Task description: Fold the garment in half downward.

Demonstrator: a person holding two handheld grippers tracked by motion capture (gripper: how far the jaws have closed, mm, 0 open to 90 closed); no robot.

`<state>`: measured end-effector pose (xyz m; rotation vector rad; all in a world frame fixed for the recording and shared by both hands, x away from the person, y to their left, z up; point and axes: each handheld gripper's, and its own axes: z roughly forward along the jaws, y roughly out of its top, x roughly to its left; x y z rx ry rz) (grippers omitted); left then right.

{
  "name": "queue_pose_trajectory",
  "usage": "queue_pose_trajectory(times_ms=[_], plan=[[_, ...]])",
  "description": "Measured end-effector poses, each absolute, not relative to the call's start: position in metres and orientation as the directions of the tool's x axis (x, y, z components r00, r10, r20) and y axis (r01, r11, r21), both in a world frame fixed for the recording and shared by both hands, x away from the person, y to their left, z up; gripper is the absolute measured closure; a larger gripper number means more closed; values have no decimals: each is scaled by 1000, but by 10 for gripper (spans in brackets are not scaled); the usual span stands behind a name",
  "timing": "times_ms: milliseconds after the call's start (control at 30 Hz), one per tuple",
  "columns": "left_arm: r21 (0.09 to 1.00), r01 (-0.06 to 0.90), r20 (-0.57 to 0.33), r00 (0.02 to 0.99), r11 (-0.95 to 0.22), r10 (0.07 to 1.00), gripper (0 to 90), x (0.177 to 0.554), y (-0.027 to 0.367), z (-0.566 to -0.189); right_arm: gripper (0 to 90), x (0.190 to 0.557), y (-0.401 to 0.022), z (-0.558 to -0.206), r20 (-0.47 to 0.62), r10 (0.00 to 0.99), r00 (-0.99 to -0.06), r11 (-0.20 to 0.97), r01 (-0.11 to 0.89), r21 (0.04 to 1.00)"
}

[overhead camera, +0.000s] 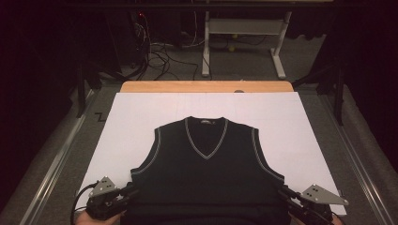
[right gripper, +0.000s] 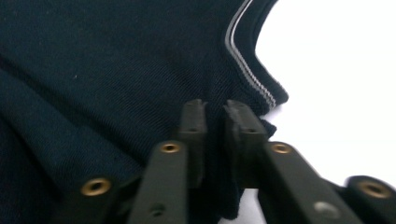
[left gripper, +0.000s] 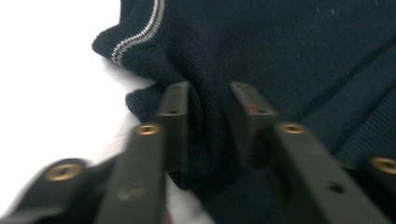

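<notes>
A dark sleeveless vest (overhead camera: 206,173) with grey-striped trim at the V-neck and armholes is laid flat, front up, on a white sheet (overhead camera: 141,117) that covers most of a wooden table (overhead camera: 206,86); its neck is turned toward the far edge and its lower part reaches the near edge of the high view. Wide bare margins of sheet are left beyond the shoulders and to either side of the vest, while a strip of wood is exposed past the sheet's far edge. The left gripper (overhead camera: 129,191) is set at the vest's left side seam, just below the armhole; in the left gripper view (left gripper: 210,100) a raised fold of the knit is seen standing between its jaws, which are partly parted, and whether the pads press on the cloth cannot be told. The right gripper (overhead camera: 285,193) is placed at the opposite seam, and in the right gripper view (right gripper: 215,109) its jaws are seen drawn close together with a narrow pinch of fabric caught between them, beside the striped armhole edge.
</notes>
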<state>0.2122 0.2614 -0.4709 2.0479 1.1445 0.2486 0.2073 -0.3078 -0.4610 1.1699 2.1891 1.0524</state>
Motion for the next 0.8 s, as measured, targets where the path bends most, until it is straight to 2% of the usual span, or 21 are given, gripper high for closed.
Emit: queue_pose_trajectory(times_ms=[33, 67, 100, 133, 167, 200, 233, 333, 433, 467, 533, 700, 733, 800], plan=[[707, 643, -189, 574, -295, 797, 575, 213, 262, -471, 702, 207, -308, -461, -28, 839, -544, 352, 502, 790], [714, 641, -191, 568, -284, 801, 498, 214, 263, -470, 628, 209, -309, -460, -12, 846, -533, 326, 499, 803], [722, 635, -190, 563, -274, 804, 498, 216, 263, -470, 628, 209, -309, -460, -12, 846, -533, 326, 499, 803], [730, 628, -185, 560, -268, 807, 439, 217, 263, -470, 568, 212, -309, -459, 1, 854, -521, 303, 498, 812], [737, 623, -183, 556, -261, 811, 439, 218, 263, -470, 568, 212, -309, -459, 1, 854, -521, 303, 498, 812], [743, 619, -184, 554, -255, 812, 396, 220, 264, -469, 507, 215, -310, -458, 3, 863, -504, 285, 493, 822], [750, 613, -182, 552, -248, 813, 396, 222, 264, -470, 507, 215, -310, -458, 3, 863, -504, 285, 493, 822], [762, 604, -175, 540, -234, 823, 384, 231, 266, -470, 416, 222, -311, -458, 3, 875, -484, 259, 475, 841], [773, 597, -176, 528, -216, 831, 332, 244, 268, -469, 297, 238, -312, -458, 17, 883, -470, 232, 467, 853], [777, 593, -177, 527, -211, 832, 332, 248, 268, -468, 297, 238, -312, -458, 17, 883, -470, 232, 467, 853], [785, 592, -200, 525, -185, 827, 273, 257, 268, -466, 210, 252, -312, -455, 47, 888, -457, 195, 468, 862], [793, 577, -191, 539, -194, 821, 192, 282, 262, -457, 147, 272, -308, -451, 36, 894, -446, 195, 461, 866], [795, 574, -182, 537, -198, 824, 147, 288, 260, -457, 83, 282, -303, -450, 28, 893, -448, 206, 465, 861], [798, 569, -180, 537, -197, 824, 133, 298, 257, -456, 67, 288, -301, -450, 29, 894, -447, 209, 472, 857]])
